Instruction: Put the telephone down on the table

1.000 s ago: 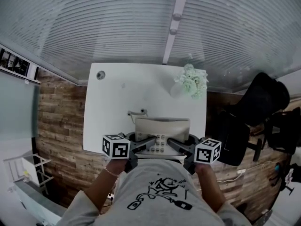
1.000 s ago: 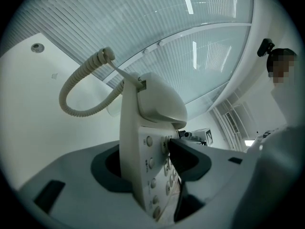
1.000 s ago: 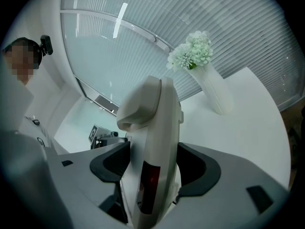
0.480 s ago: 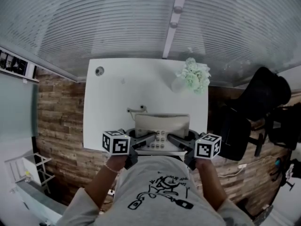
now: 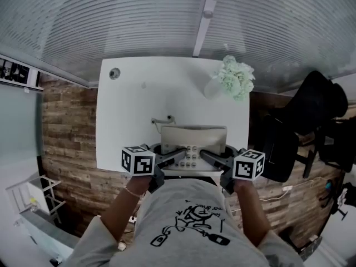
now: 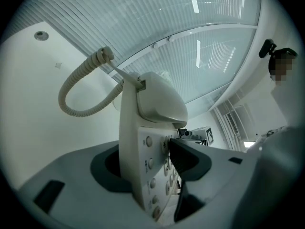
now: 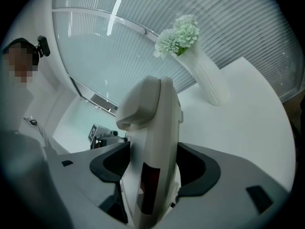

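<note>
Two grippers share the load. Left gripper (image 5: 177, 157): fingers (image 6: 190, 157) closed on the left edge of the telephone (image 5: 192, 143), one pad on the keypad face, the other on the underside. Right gripper (image 5: 208, 157): same hold on the opposite edge, fingers (image 7: 202, 168) pressed against both sides of the body. Neither hold looks slack.

Position: telephone sits over the near edge of the white counter (image 5: 128, 121), just in front of the person. Handset (image 6: 159, 101) is seated in its cradle. Coiled cord (image 6: 78, 92) loops off the far left side. A vase of pale flowers (image 5: 233, 78) stands well apart at the far right corner, and a round grommet (image 5: 114, 73) is at the far left corner.

Progress, as a judgement: the telephone has been brought over the counter, so that part is done. The set-down is not. No view shows the base meeting the surface, and in both gripper views the counter shows beyond and below the body. I read the telephone as held slightly clear.

Left to do:
- lower until the base lies flat
- check that the front edge is fully on the counter, not overhanging
- open both sets of fingers and draw them back
</note>
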`<state>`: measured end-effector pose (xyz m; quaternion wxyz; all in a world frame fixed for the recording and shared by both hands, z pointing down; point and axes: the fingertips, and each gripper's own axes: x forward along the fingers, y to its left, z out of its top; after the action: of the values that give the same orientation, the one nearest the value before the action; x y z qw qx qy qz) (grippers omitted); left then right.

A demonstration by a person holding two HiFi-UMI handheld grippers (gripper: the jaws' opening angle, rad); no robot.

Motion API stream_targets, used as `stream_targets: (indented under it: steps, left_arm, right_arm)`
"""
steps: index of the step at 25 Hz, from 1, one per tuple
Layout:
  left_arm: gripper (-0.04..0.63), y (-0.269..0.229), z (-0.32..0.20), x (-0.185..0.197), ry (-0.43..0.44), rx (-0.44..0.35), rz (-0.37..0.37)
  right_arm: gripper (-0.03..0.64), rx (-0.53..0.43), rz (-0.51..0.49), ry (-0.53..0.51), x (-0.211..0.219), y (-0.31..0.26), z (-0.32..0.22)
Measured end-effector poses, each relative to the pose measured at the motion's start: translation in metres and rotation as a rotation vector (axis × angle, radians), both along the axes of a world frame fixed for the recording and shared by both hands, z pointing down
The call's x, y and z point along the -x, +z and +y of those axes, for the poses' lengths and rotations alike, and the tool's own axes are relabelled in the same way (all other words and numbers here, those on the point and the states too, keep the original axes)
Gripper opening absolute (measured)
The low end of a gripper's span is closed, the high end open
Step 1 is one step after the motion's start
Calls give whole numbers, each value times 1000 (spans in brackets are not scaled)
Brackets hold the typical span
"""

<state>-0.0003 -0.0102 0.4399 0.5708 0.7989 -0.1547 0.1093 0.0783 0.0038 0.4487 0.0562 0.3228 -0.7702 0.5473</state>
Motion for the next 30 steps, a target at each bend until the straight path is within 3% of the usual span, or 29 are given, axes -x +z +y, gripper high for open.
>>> stream_targets:
  steps: [30]
  left_arm:
    - [252, 76, 4, 13, -10, 88, -35]
  right_arm:
    - [314, 115, 7, -14, 14, 72, 3]
